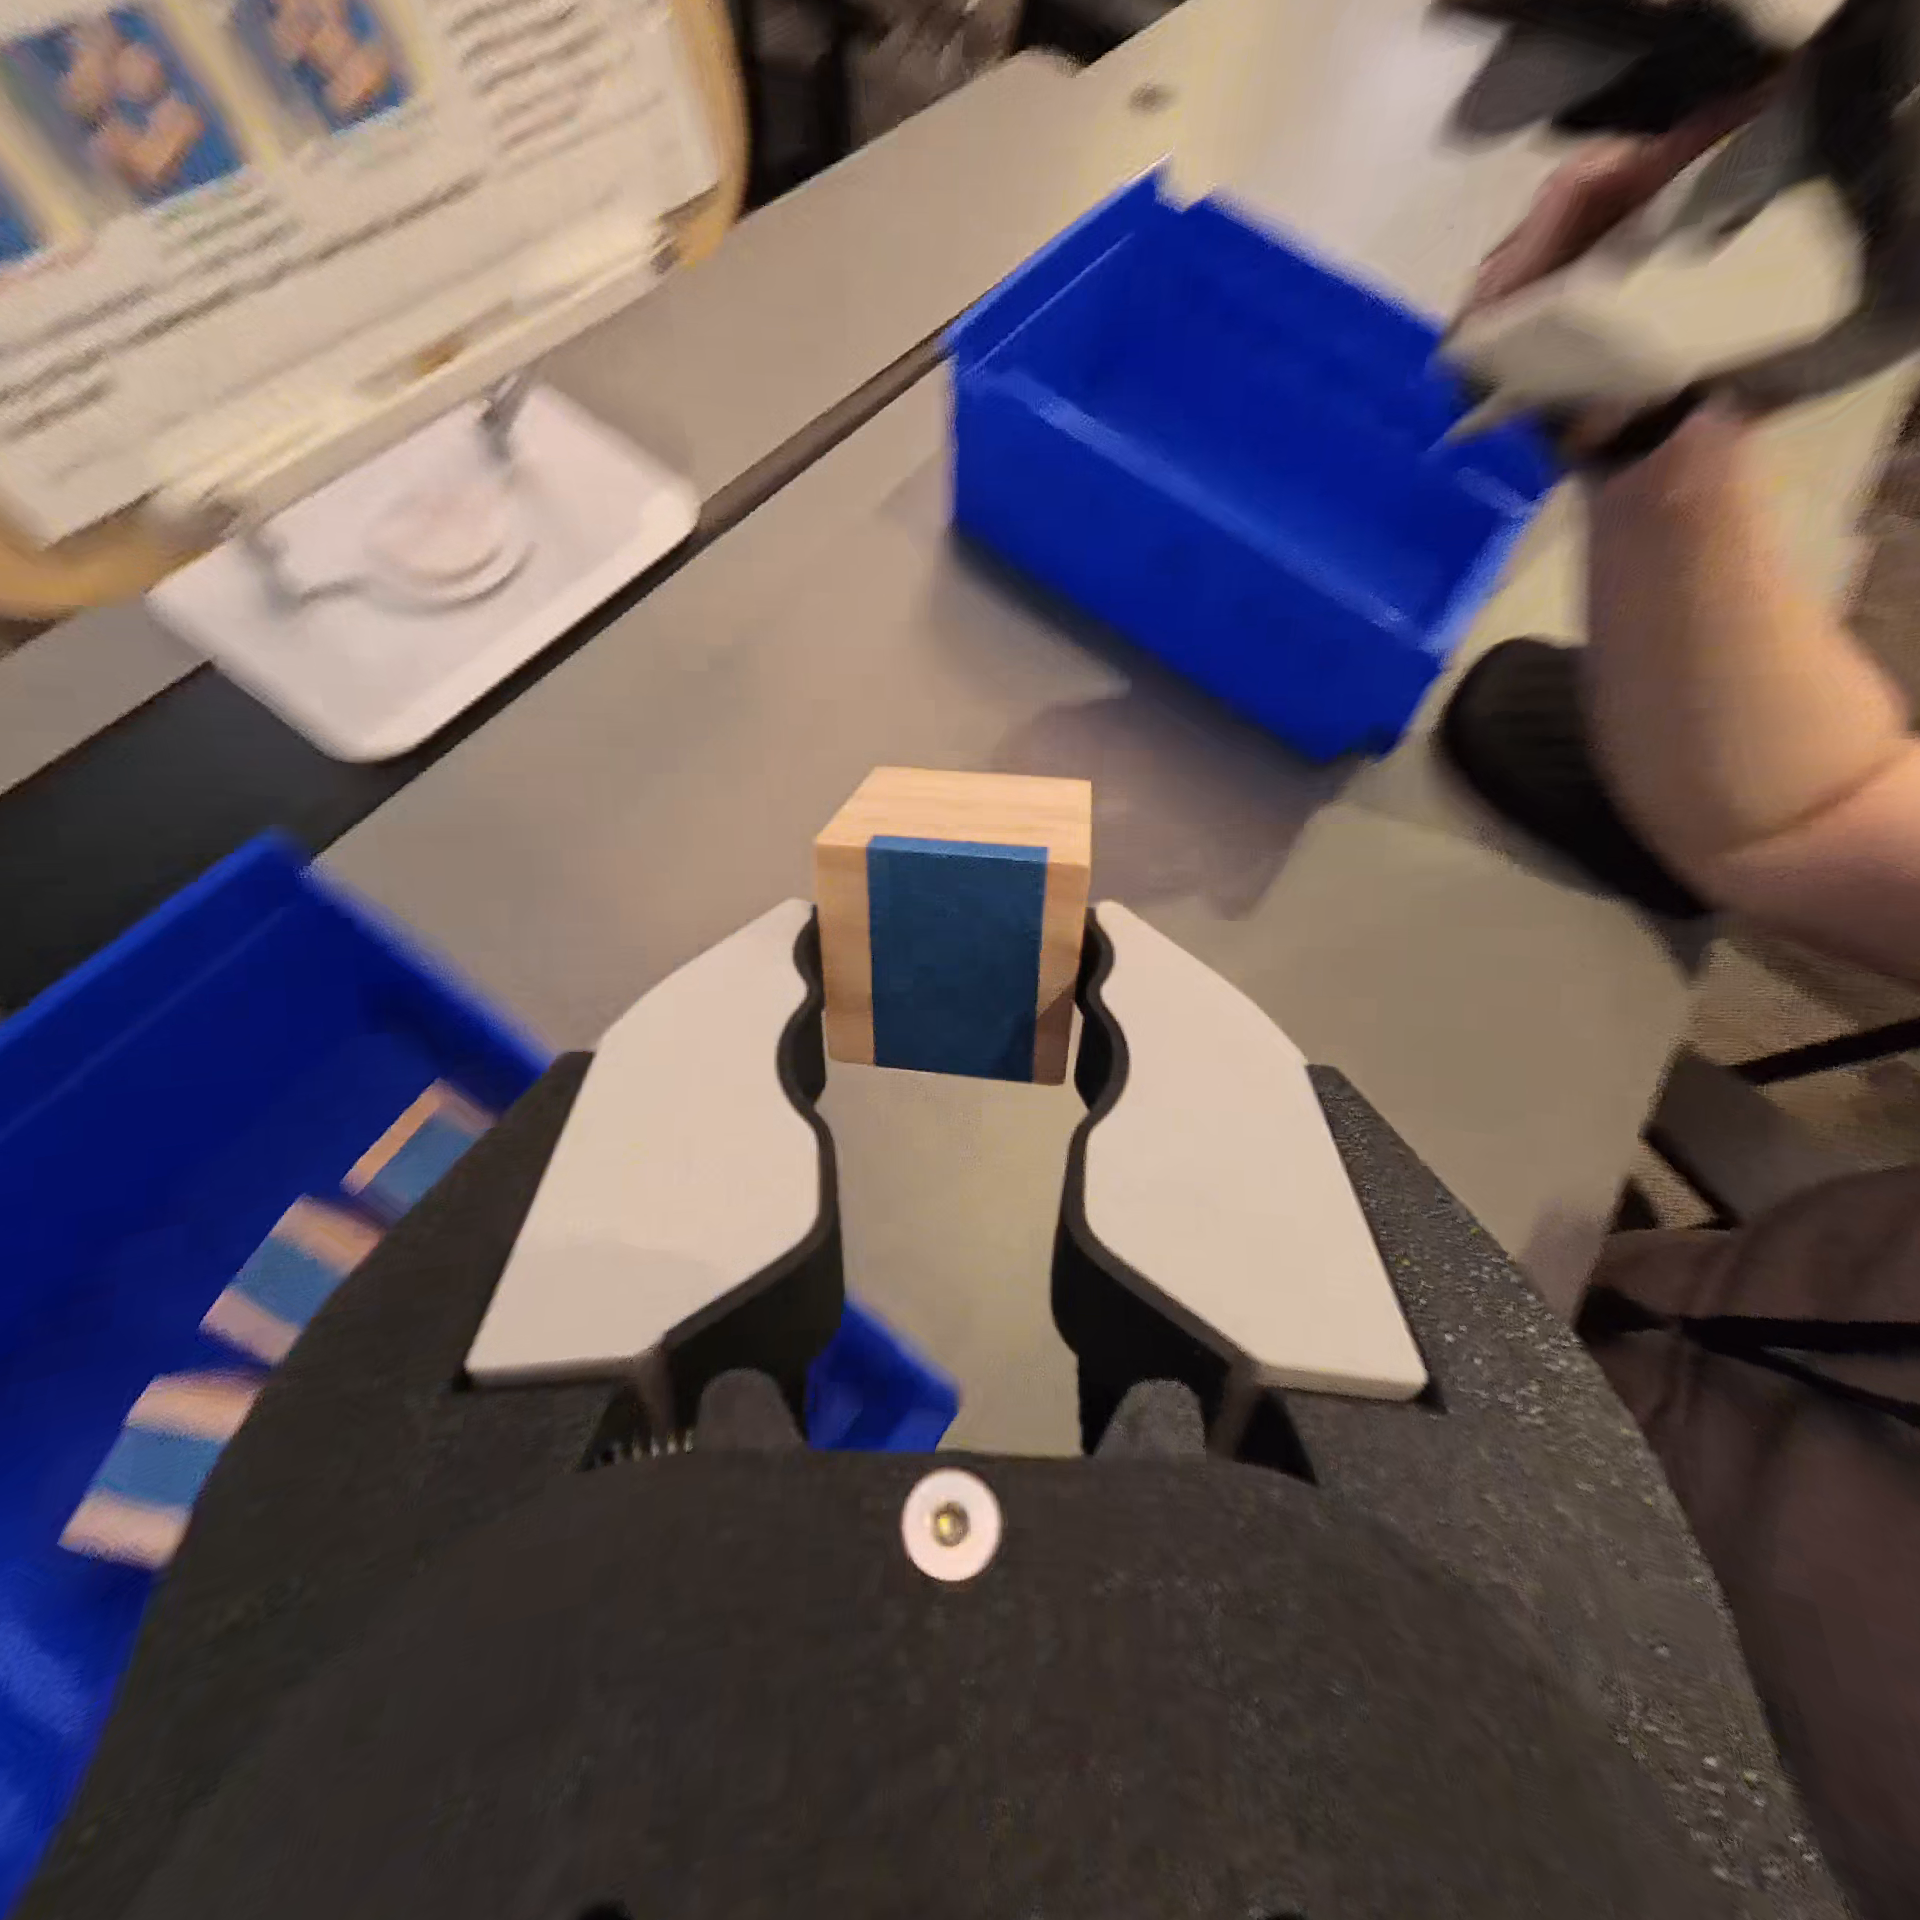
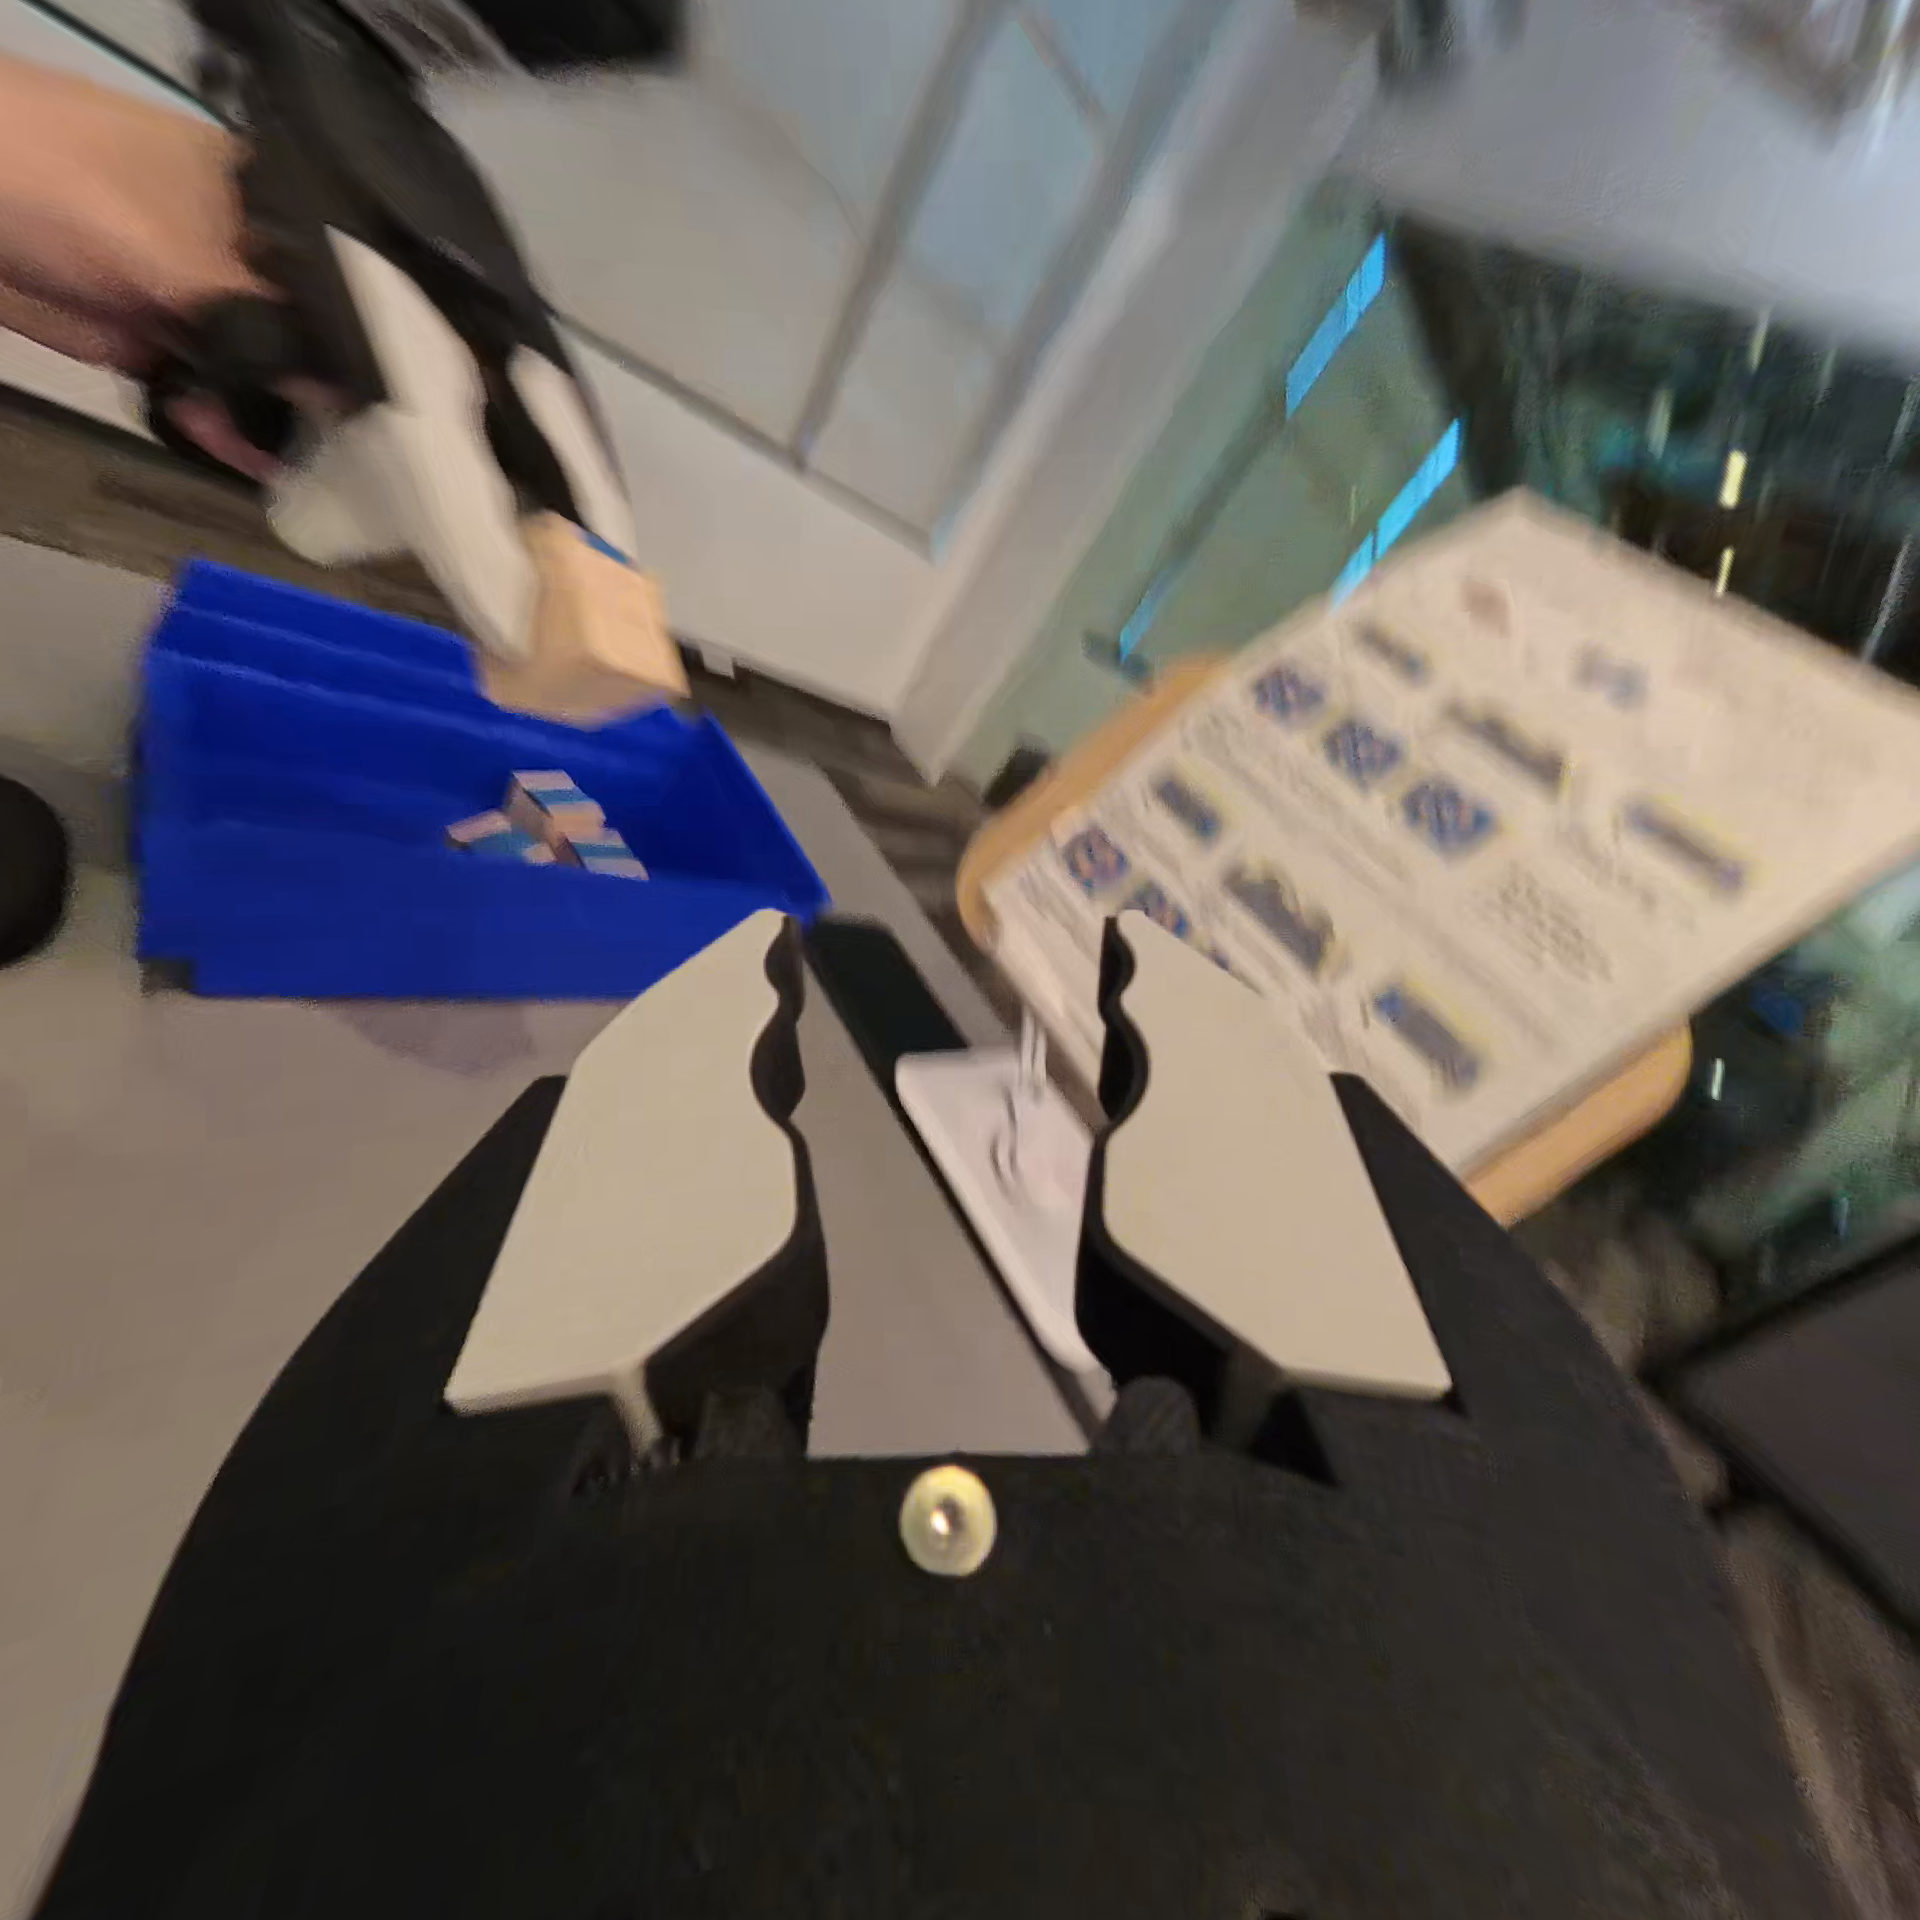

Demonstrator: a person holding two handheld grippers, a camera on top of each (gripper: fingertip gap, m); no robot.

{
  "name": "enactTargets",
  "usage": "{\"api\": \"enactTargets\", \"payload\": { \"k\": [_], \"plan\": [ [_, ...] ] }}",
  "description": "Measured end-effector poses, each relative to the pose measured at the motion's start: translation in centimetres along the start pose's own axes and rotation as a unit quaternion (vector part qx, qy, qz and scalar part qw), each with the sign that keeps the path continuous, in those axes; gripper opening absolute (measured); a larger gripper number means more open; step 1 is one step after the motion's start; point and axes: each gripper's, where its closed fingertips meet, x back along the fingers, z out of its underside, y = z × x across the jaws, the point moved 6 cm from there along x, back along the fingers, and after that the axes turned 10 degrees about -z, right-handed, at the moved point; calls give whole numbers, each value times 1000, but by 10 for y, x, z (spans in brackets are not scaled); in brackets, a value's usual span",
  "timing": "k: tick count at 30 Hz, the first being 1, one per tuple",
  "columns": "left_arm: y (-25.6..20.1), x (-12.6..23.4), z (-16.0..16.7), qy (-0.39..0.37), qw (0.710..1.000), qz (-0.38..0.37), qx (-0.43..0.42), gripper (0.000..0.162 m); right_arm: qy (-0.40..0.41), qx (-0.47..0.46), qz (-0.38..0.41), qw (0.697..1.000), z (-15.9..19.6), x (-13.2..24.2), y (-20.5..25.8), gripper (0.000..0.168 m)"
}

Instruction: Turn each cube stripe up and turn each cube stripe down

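Grey, smooth and slightly reflective, the table (image 1: pixel 675 831) carries two blue plastic bins, and a printed instruction board (image 1: pixel 312 239) on a white stand base (image 1: pixel 436 613) stands at its far edge, blurred in both views. We hold the left gripper (image 1: pixel 951 971) above the table with its two grey fingers (image 1: pixel 675 1143) clamped on a small wooden cube with a blue tape stripe (image 1: pixel 951 925); the fingertips press the cube's left and right sides, the striped face looks back at the camera, and a plain wooden face points up. We see the cube clear of the table, between the two bins. At lower left of the left wrist view, the near blue plastic bin (image 1: pixel 156 1091) holds several more striped wooden cubes (image 1: pixel 301 1278), blurred. At upper right, the far blue plastic bin (image 1: pixel 1195 520) shows only its blue inside; part of it is hidden by the other gripper. We hold the right gripper (image 2: pixel 951 971) with its fingers (image 2: pixel 644 1164) apart and nothing between them; table surface and the white stand base show through the gap. In the right wrist view the left gripper appears at upper left over the bin of cubes, gripping the wooden cube, with a hand (image 2: pixel 114 229) behind it. We cannot tell the stripe direction on the binned cubes because of the blur.
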Motion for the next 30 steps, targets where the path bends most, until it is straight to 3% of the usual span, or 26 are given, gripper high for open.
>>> {"api": "enactTargets", "payload": {
  "k": [5, 15, 20, 22, 26, 30],
  "plan": [
    [-54, -19, -37, -57, 989, 134, -16, 46, -62, 124, -18, 990, -15, -20, 51, 73],
    [-71, -53, -44, -58, 940, 332, 48, 45, -48, 180, -6, 983, -9, -21, 56, 66],
    [-79, -65, -38, -46, 933, 355, 25, 45, -18, 185, -22, 982, 3, -30, 64, 58],
    [-83, -65, -37, -42, 929, 367, 20, 45, -13, 196, -20, 980, 4, -31, 66, 46],
    [-85, -62, -37, -48, 933, 358, -8, 47, -18, 198, -18, 980, 2, -30, 68, 46],
    [-80, -58, -37, -63, 945, 320, -33, 60, -24, 184, -25, 982, 0, -28, 67, 46]
  ]
}}
